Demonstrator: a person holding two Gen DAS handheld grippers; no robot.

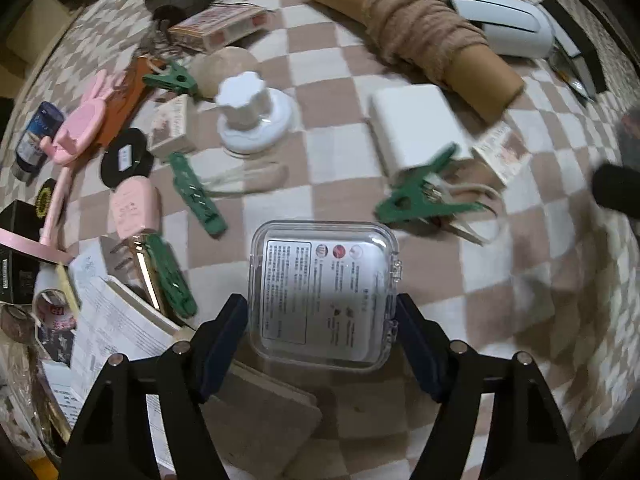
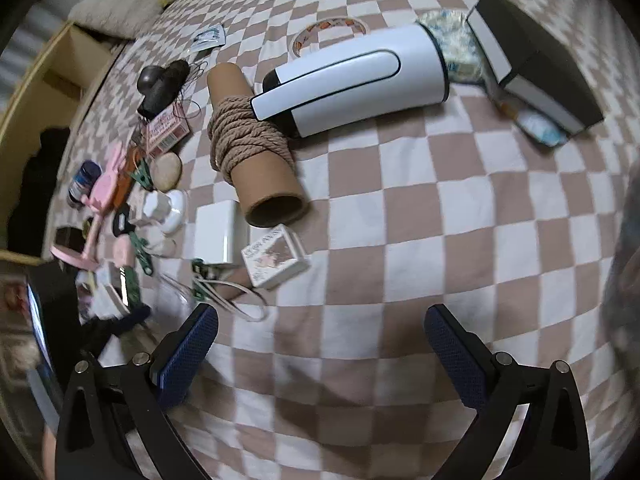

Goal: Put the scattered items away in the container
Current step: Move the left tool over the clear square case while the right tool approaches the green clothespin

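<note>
Clear plastic is showing between the two dark pads in the left wrist view. The left gripper [image 1: 322, 344] is squeezing a see-through case [image 1: 323, 294] with a white label inside, one pad on each side. The case is sitting above the checked cloth [image 1: 336, 148], and lots of little things are lying past it: green clips [image 1: 420, 196], a white box [image 1: 416, 132], a cardboard tube [image 1: 412, 36] with rope around it. Papers and a pile of stuff are lying at the lower left. I cannot tell which thing is the container. I think the case is smooth and could slip, so the pads should be pressing evenly and the carry should be slow and level until it is right over the container.

In the right wrist view, the right gripper [image 2: 320, 344] is hanging wide apart with nothing in it, over bare cloth. The tube and a small printed box [image 2: 276, 260] are lying ahead. A big white bottle-shaped thing [image 2: 352, 80] is lying farther off. I think this hand should be waiting out of the way.
</note>
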